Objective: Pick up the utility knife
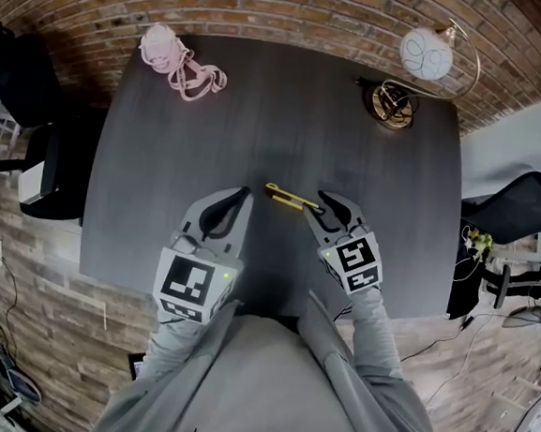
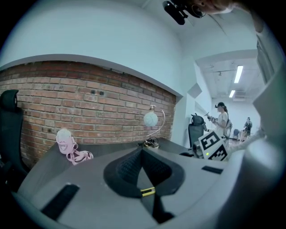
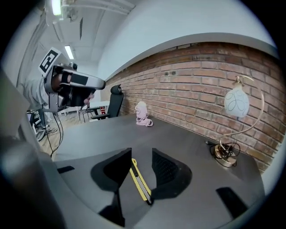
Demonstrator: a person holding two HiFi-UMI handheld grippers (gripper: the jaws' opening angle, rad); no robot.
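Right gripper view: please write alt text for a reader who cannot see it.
A yellow utility knife lies on a dark table between the open jaws of the right claw. Behind: a brick wall and a globe lamp.

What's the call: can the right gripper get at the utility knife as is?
Probably yes. The right gripper is open, and the utility knife lies flat on the table between its jaws, with nothing in the way.

The knife (image 3: pixel 139 181) is lying flat on the table (image 1: pixel 260 115), slim and yellow with a dark strip, running lengthwise between the parted jaws of my right gripper (image 3: pixel 141 156).
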